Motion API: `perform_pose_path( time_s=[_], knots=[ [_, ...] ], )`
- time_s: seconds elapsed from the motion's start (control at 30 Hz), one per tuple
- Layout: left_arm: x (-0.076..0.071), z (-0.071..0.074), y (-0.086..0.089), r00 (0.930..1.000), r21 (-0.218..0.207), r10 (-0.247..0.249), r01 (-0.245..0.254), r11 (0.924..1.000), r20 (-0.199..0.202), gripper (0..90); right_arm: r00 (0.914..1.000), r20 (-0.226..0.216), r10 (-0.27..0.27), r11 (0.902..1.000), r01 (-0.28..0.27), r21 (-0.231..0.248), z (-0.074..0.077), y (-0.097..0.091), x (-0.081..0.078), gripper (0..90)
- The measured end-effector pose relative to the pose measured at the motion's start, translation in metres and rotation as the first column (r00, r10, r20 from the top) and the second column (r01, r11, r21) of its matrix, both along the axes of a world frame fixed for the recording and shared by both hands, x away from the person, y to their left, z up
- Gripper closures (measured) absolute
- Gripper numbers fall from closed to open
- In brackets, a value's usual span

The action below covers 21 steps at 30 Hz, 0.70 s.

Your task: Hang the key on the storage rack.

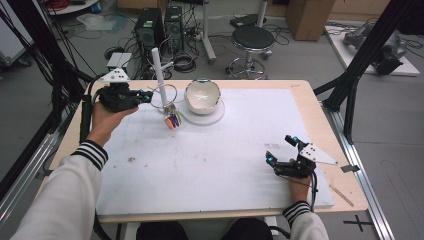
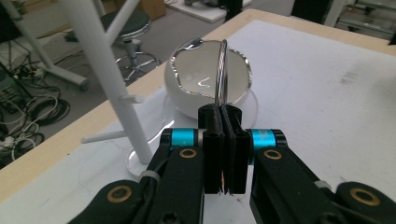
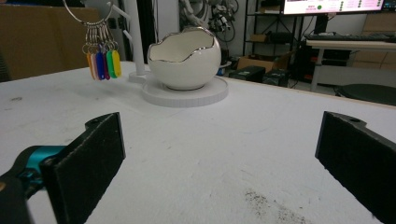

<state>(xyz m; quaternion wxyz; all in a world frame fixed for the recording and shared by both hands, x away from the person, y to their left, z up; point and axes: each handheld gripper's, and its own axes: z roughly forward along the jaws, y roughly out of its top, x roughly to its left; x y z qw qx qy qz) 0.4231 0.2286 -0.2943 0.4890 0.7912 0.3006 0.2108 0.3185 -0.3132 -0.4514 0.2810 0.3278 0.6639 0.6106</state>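
My left gripper [image 1: 147,95] is shut on a large metal key ring [image 2: 222,70], held upright just above the table at the far left. Several coloured key tags [image 1: 172,120] hang from that ring, also in the right gripper view as the key tags [image 3: 102,60]. The ring is close beside a white peg stand [image 1: 159,75], whose post [image 2: 102,70] rises left of my jaws. A white egg-shaped bowl [image 1: 202,96] with a silver rim sits on a white round base [image 1: 212,117] just right of the stand. My right gripper [image 1: 280,149] rests open on the table's right side, nothing between its pads [image 3: 88,158].
A white mat [image 1: 225,160] covers most of the wooden table [image 1: 325,125]. A thin wooden stick [image 1: 341,195] lies near the table's right front corner. Beyond the far edge are a black stool [image 1: 252,40], computer towers [image 1: 150,27] and cables on the floor.
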Motion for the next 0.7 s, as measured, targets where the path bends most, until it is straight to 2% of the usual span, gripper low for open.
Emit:
perform_pose_path(
  time_s=[0.3,0.57,0.7],
  knots=[
    [0.018,-0.012,0.007,0.9963,-0.063,0.084,-0.085,0.9944,-0.015,87.5,1.0,-0.007,0.002,1.0,-0.001,0.005,0.0,0.0,0.0,0.9],
    [0.03,-0.022,0.014,0.9908,-0.05,0.126,-0.129,0.9904,-0.049,87.4,1.0,-0.003,0.002,1.0,-0.002,-0.001,0.0,0.0,0.001,0.9],
    [0.035,-0.026,0.016,0.9871,-0.07,0.143,-0.148,0.9865,-0.072,87.4,1.0,-0.004,0.0,1.0,0.0,-0.003,0.0,0.001,0.001,0.9]
  ],
)
